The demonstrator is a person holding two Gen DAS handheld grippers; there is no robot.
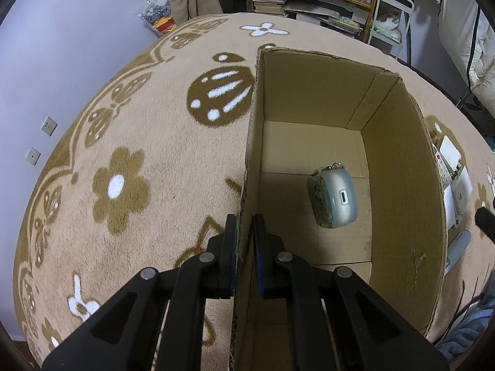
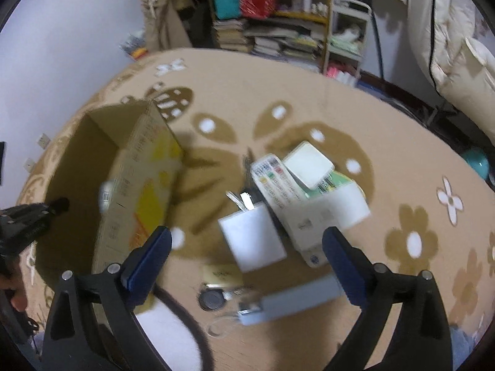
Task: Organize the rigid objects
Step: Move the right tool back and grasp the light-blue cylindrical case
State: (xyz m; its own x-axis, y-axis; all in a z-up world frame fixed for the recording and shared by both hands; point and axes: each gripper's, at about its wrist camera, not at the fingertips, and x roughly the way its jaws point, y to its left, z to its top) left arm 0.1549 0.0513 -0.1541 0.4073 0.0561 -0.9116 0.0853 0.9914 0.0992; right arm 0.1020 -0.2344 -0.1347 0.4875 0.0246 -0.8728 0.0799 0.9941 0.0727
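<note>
Left tongs [image 1: 244, 241] clenched on the box wall [image 1: 247, 160], right tongs [image 2: 247, 253] released.
We risk nudging the remote [image 2: 272, 182] at 12 o'clock while grabbing the white block [image 2: 252, 239].

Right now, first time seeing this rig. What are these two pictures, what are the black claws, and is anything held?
No robot here: a person carries a two-finger gripper in each hand, each with a fisheye camera looking along its fingers.

Left wrist view: the left gripper is clamped shut on the near wall of an open cardboard box standing on a patterned carpet. One silver-blue gadget lies inside the box.

Right wrist view (blurred): the right gripper is wide open and holds nothing. Beneath it on the carpet lies a pile: a white block, a remote control, a white square box, a grey-blue bar, a round dark disc. The cardboard box sits to the left.
</note>
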